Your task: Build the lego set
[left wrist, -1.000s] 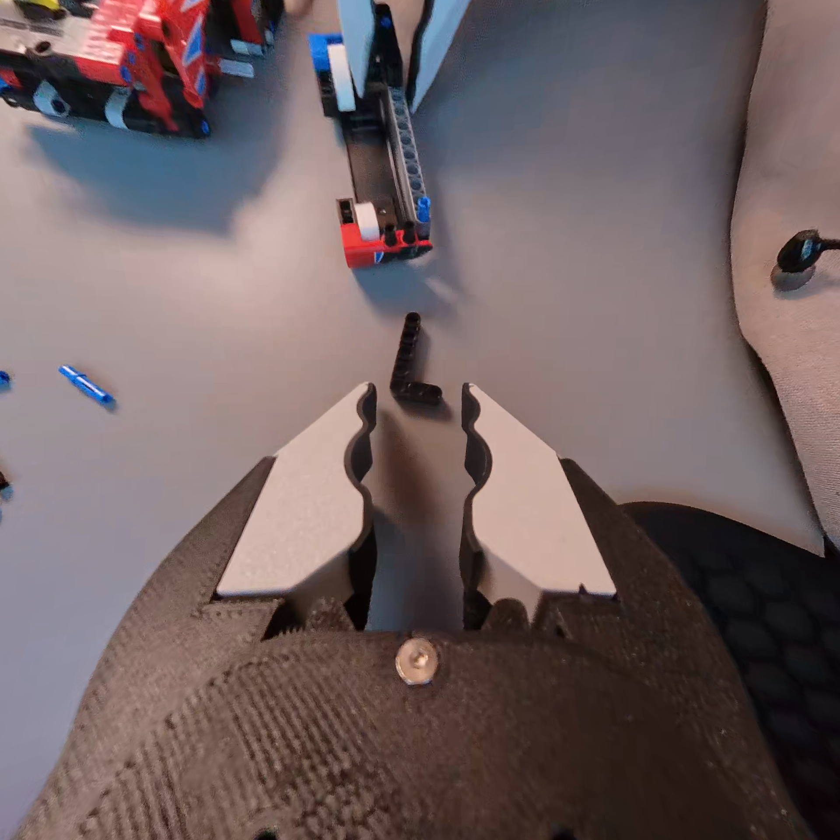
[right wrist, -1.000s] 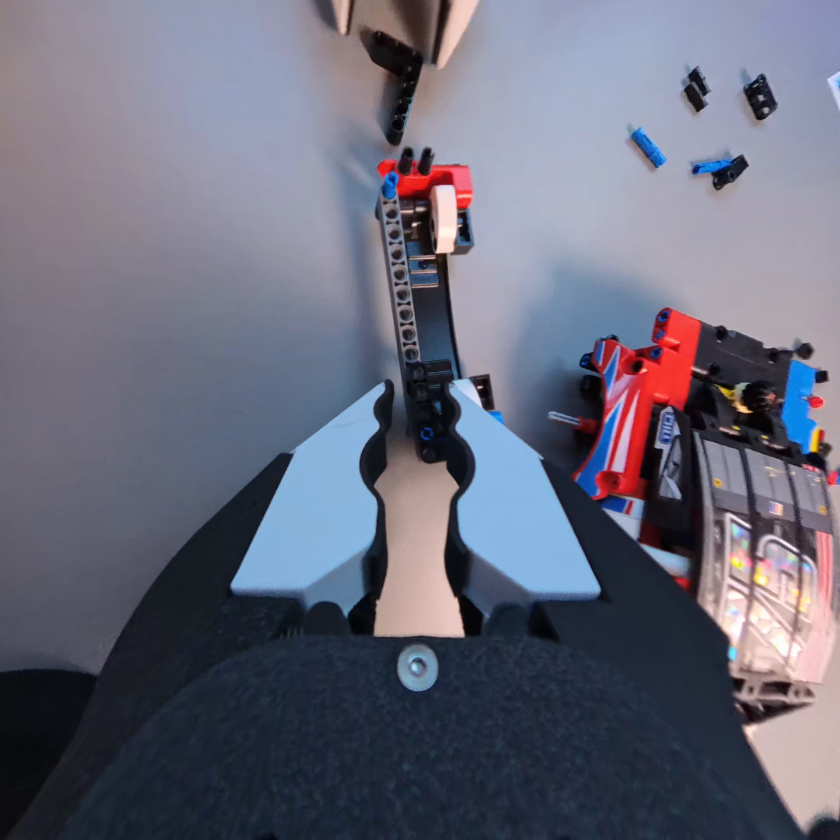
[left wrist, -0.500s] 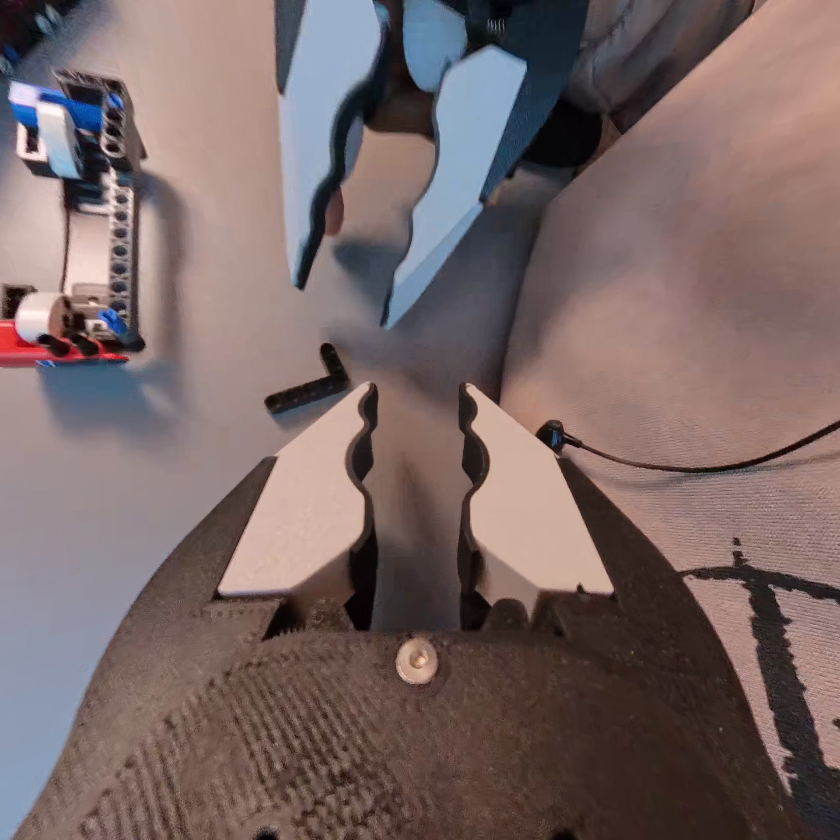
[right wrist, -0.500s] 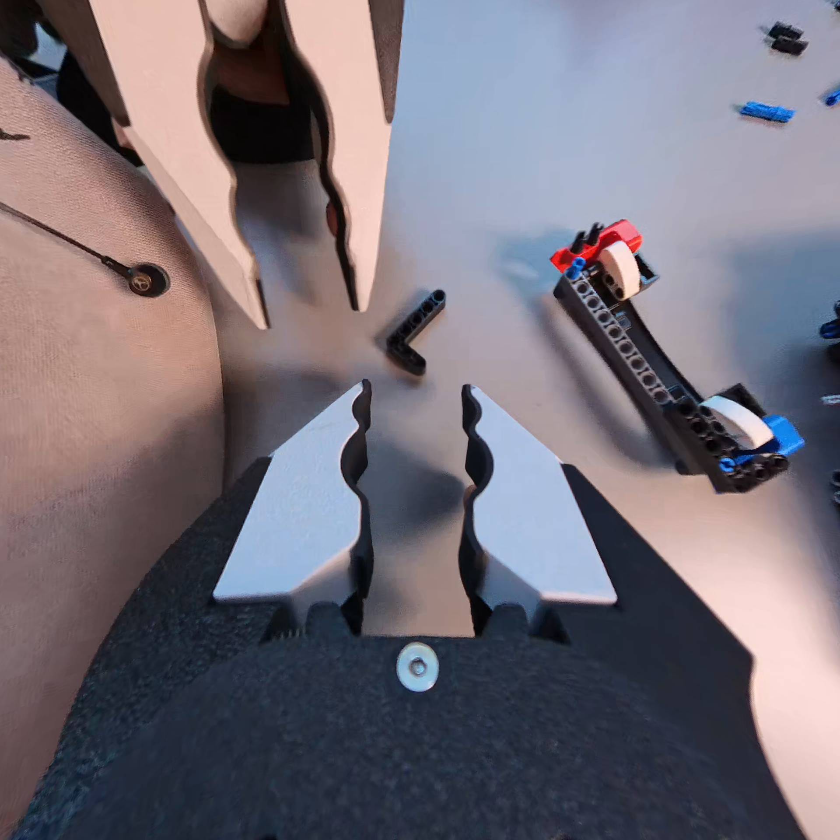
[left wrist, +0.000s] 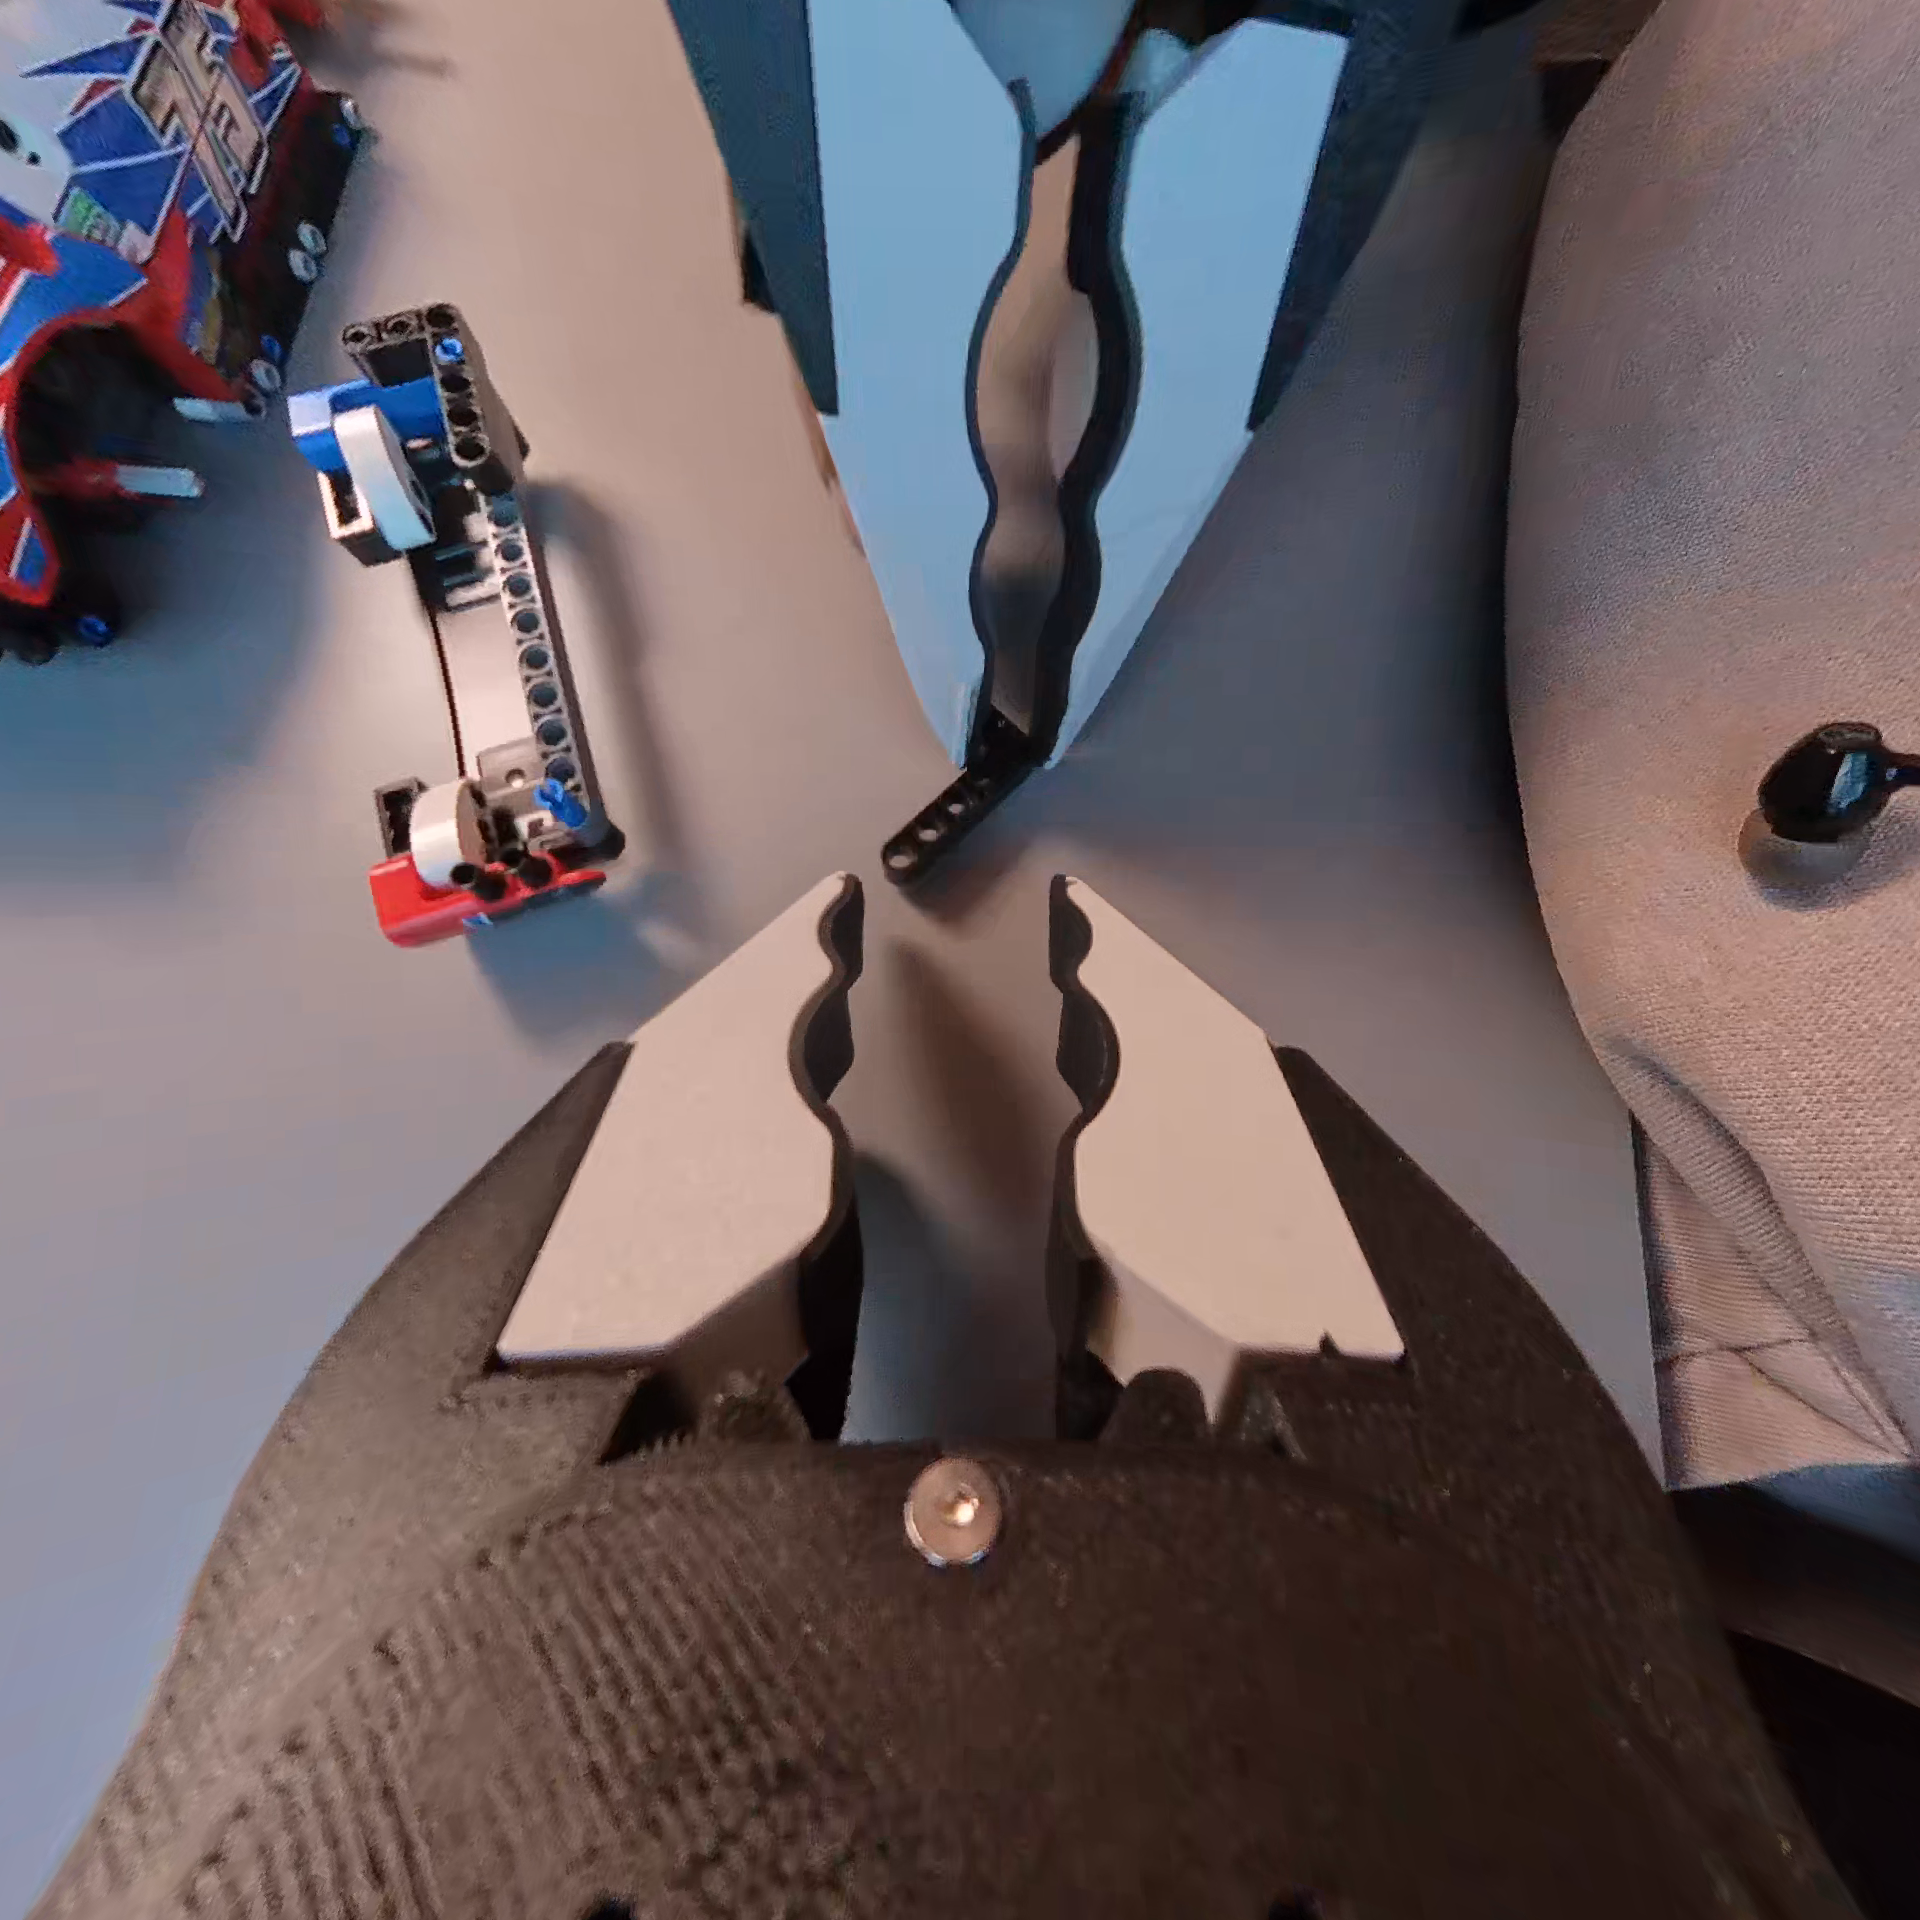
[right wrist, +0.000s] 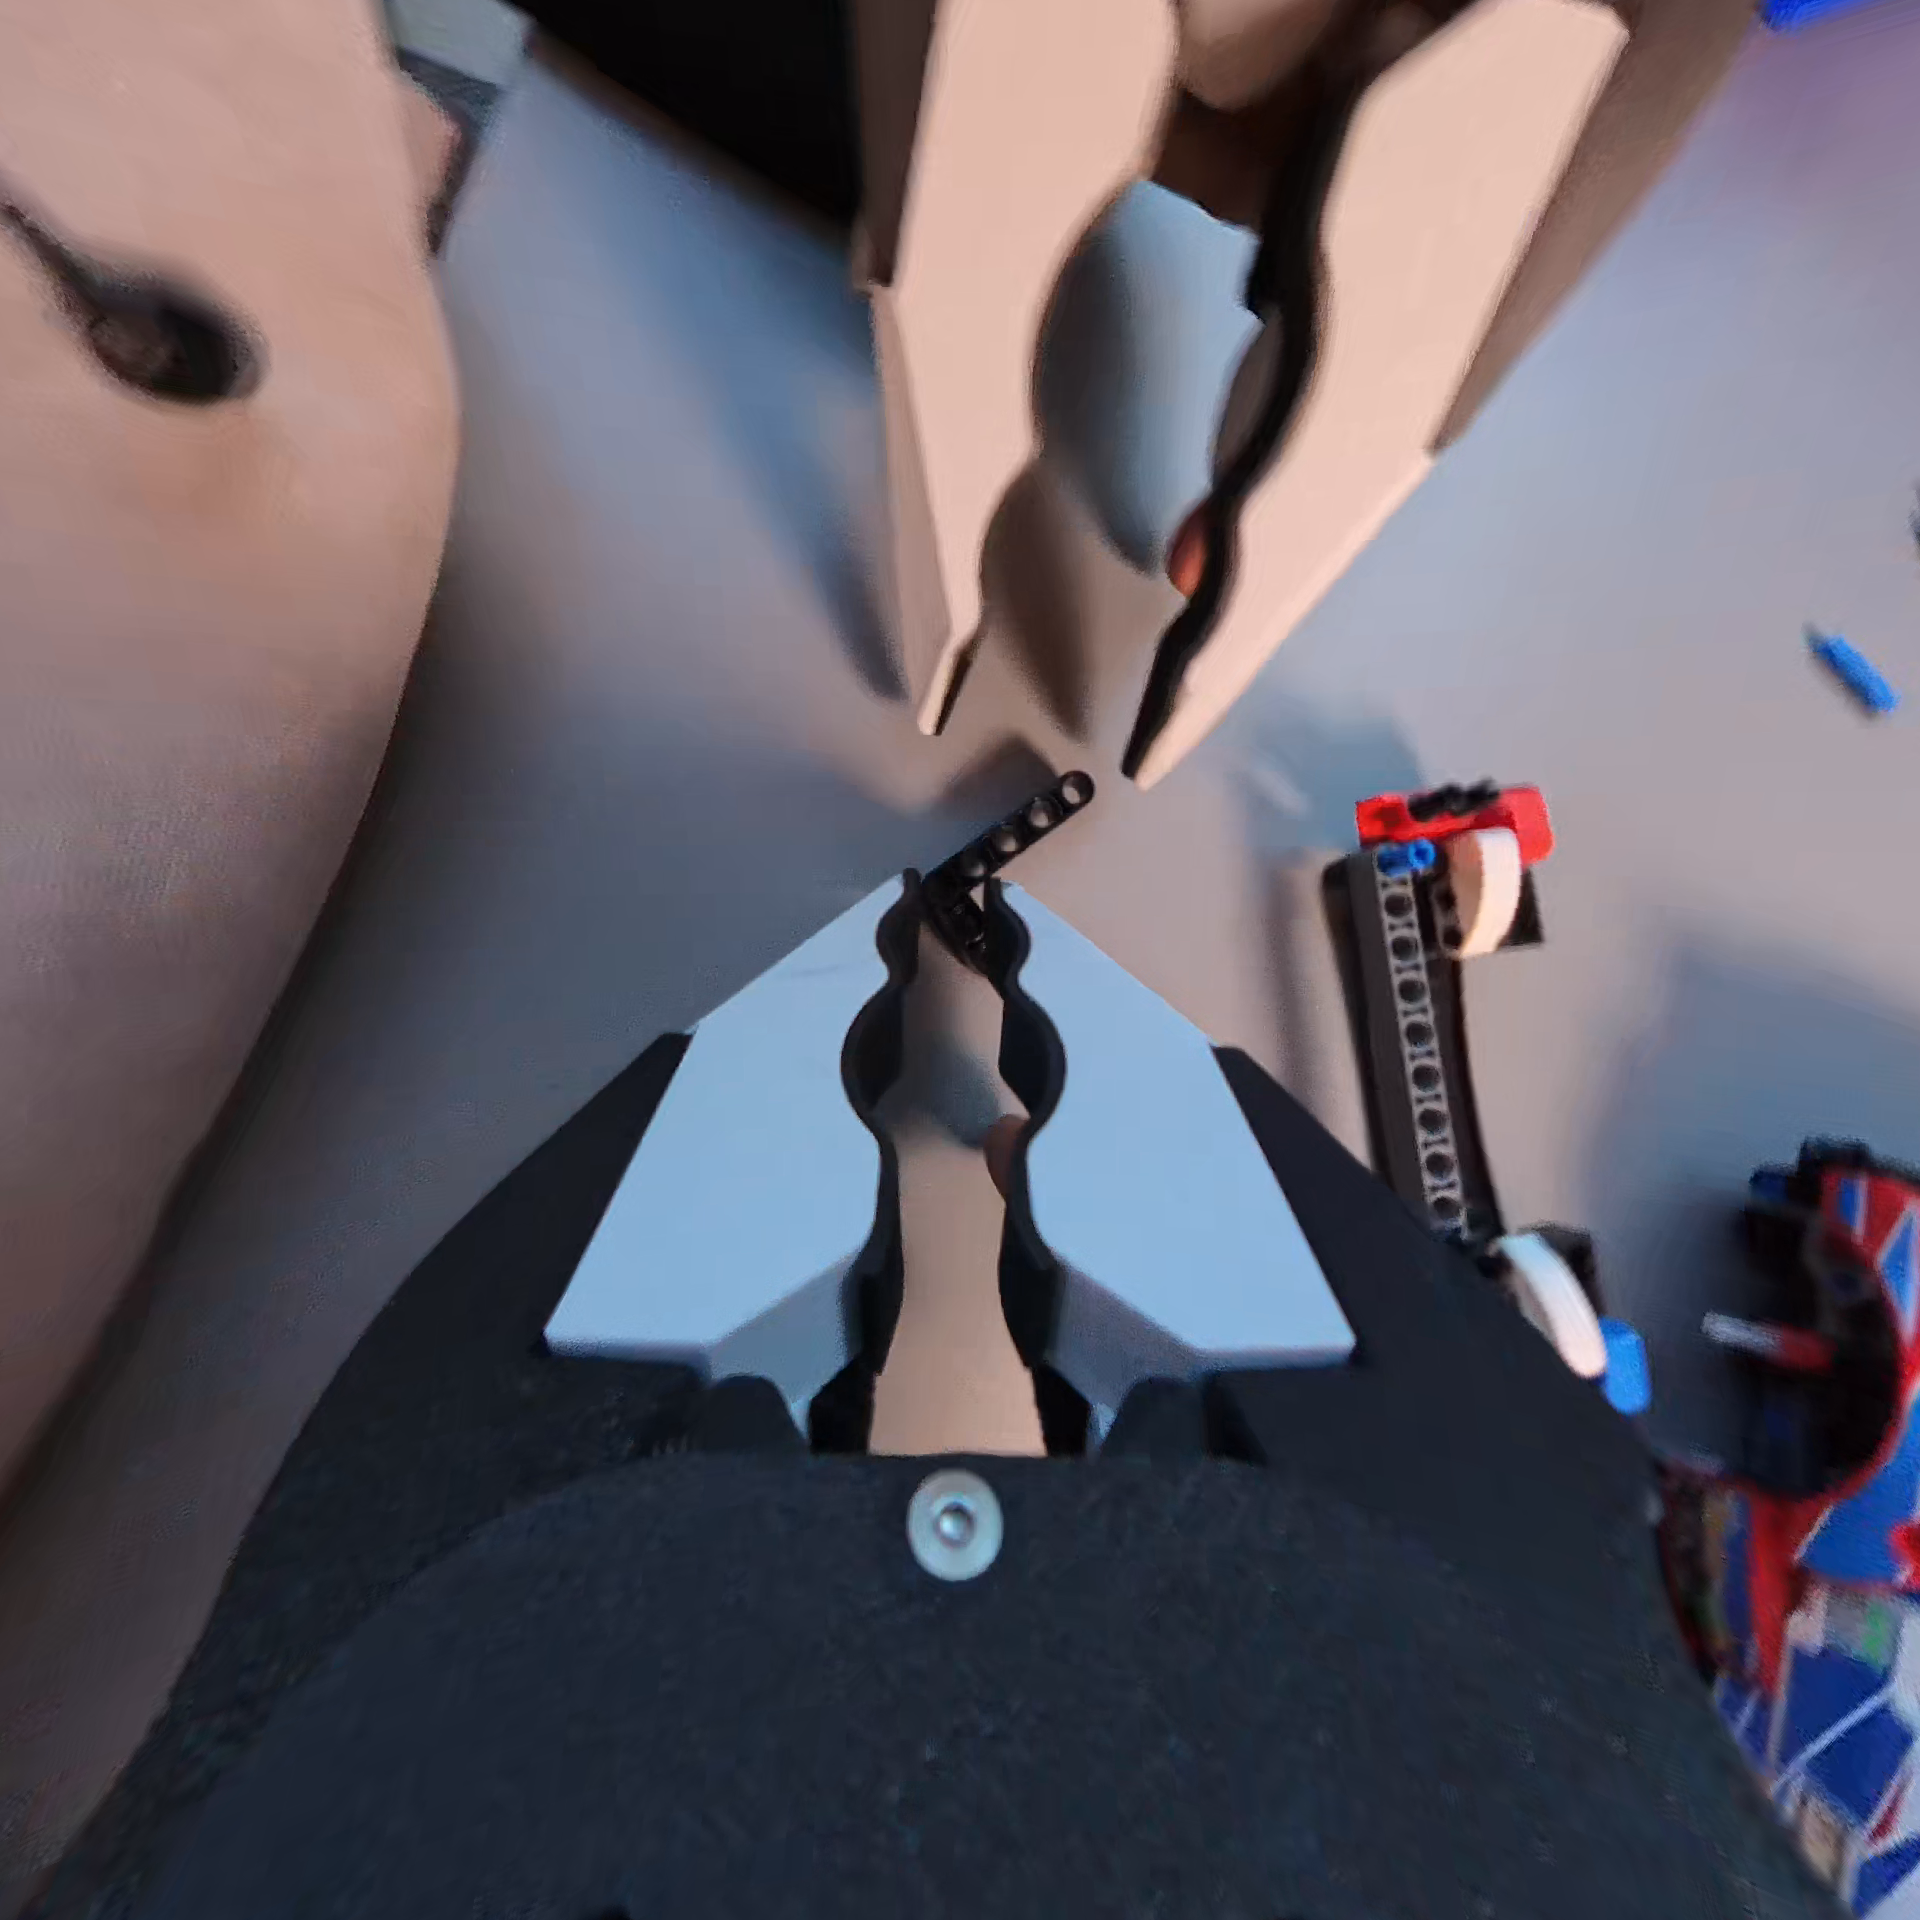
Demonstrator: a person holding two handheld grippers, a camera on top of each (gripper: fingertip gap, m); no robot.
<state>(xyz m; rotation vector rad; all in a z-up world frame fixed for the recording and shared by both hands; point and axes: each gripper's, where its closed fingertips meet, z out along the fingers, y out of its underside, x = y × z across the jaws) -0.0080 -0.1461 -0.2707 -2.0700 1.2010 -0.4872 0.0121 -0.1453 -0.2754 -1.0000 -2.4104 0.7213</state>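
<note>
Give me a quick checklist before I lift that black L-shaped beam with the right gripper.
1. Right gripper closed on the black L-beam: ok.
2. Grip depth: only the fingertips pinch its short leg: not ok.
3. Left gripper open and empty: ok.
4. Left gripper apart from the beam: ok, though close.
5. Grey beam assembly lying apart, off to the side: ok.
6. Beam off the table: cannot tell.

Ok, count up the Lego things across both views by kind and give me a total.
1 black L-shaped beam, pinched in the right gripper
1 long grey-and-black sub-assembly
1 red-and-blue car model
1 loose blue pin
Total: 4
</note>
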